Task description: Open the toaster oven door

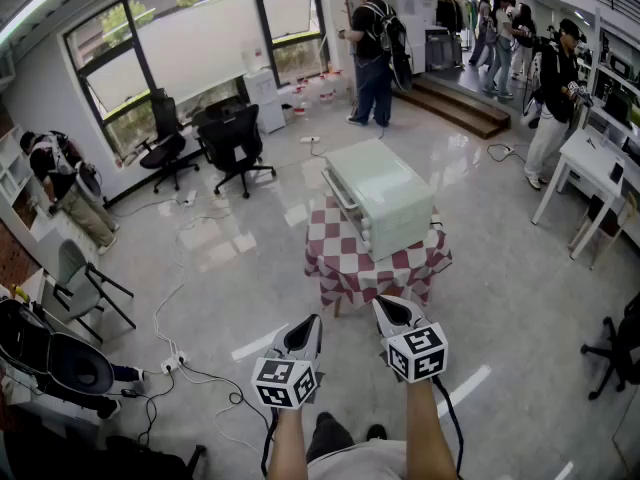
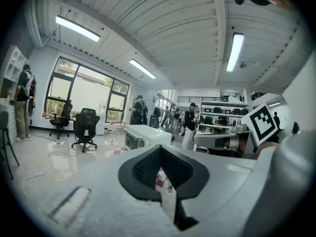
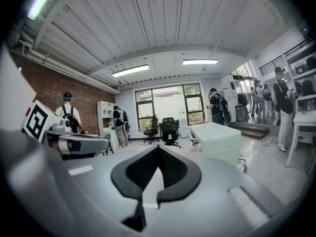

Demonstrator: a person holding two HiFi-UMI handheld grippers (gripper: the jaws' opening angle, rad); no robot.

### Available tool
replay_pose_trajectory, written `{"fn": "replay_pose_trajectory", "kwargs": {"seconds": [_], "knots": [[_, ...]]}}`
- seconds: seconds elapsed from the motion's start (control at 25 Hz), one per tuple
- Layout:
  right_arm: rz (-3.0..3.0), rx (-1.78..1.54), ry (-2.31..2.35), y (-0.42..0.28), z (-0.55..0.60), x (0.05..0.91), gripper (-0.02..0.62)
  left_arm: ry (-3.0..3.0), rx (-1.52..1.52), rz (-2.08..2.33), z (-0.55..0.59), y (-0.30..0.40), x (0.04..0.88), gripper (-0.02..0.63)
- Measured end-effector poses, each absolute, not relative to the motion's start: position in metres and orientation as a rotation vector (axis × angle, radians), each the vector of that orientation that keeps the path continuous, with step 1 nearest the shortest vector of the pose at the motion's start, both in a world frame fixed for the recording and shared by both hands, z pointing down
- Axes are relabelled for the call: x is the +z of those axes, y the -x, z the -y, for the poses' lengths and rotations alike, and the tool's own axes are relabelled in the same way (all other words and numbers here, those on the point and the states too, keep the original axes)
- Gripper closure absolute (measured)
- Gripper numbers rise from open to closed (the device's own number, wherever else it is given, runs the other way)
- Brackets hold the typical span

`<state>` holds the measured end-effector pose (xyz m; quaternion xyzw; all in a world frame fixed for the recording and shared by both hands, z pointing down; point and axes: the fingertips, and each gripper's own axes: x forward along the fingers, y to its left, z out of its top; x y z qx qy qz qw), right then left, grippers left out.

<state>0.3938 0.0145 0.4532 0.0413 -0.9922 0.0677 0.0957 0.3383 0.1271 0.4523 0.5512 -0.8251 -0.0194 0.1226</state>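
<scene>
1. Location of the item: the toaster oven (image 1: 385, 196) stands on a small table (image 1: 345, 268) draped in a checked cloth (image 1: 420, 266). It sits toward the table's far edge, leaving the near edge of the cloth bare. The table is out in the open floor, well apart from both grippers.
2. Door: the door (image 1: 343, 200) is on the oven's left-hand side as seen from the head view. As far as can be made out, it sits flush and closed.
3. Left gripper (image 1: 305, 330): held out in front of the person, short of the table. Its fingers (image 2: 143, 167) are pressed together with nothing between them.
4. Right gripper (image 1: 393, 313): level with the other and likewise short of the table. Its fingers (image 3: 174, 168) are pressed together and hold nothing.
5. Progress: in my judgement the task has not begun. Neither gripper touches the oven. The approach, taking the handle and swinging the door open are all left to do.
6. Limits of inspection:
   - The door handle is too small to make out, and I cannot tell which way the door hinges.
   - The cloth hides most of the table's legs.
   - The lower edge of the head view cuts off the person's arms.
</scene>
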Motion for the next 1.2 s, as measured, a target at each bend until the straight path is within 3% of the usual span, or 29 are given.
{"fn": "replay_pose_trajectory", "kwargs": {"seconds": [0.68, 1.2], "knots": [[2.901, 0.255, -0.257, -0.304, -0.026, 0.464, 0.592, -1.627, -0.207, 2.361, -0.155, -0.210, 0.441, 0.604], [2.862, 0.233, -0.287, -0.267, -0.049, 0.483, 0.592, -1.699, -0.118, 2.306, -0.160, -0.177, 0.456, 0.604]]}}
